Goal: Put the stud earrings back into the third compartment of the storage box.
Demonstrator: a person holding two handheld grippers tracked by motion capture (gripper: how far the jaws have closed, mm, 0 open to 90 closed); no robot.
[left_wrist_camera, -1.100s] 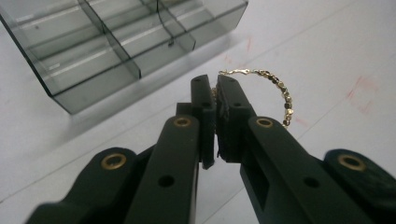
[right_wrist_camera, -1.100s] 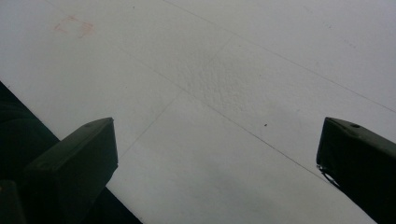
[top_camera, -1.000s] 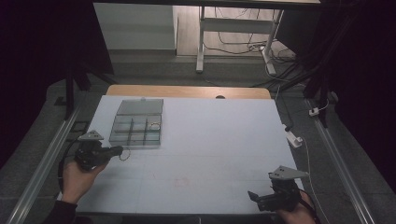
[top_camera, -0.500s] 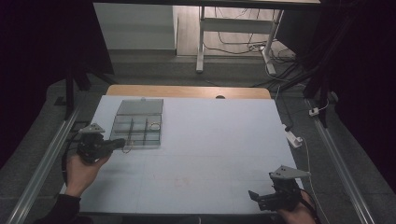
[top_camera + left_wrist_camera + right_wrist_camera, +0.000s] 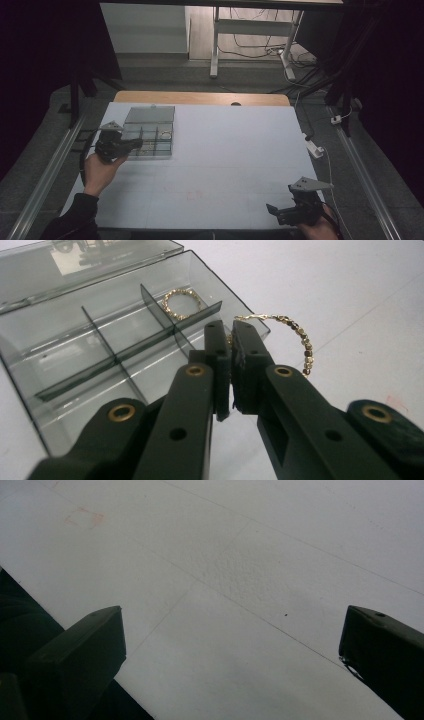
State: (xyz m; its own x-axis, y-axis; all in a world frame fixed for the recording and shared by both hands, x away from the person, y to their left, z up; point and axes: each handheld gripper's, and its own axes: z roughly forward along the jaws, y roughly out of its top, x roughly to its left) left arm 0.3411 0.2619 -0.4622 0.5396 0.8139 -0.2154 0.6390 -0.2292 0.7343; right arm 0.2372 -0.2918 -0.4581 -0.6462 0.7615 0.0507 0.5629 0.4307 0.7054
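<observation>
Gold beaded bracelet (image 5: 295, 335) heading for smoky clear plastic compartment box (image 5: 100, 365)
Left gripper (image 5: 231, 340) is pinching it thinly at frame centre; it could slip out. Right gripper (image 5: 230, 645) is gaping wide, holding nothing.

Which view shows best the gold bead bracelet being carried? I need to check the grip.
The left gripper view: the left gripper is shut on the bracelet, whose beaded loop hangs beside the open compartment box. In the high view it is too small to make out; the right gripper view faces bare table.

Hidden and cut-off parts

The left tongs (image 5: 231, 347) cover part of the gold bracelet (image 5: 295, 332); the picture's edge cuts the clear box (image 5: 75, 355).
</observation>
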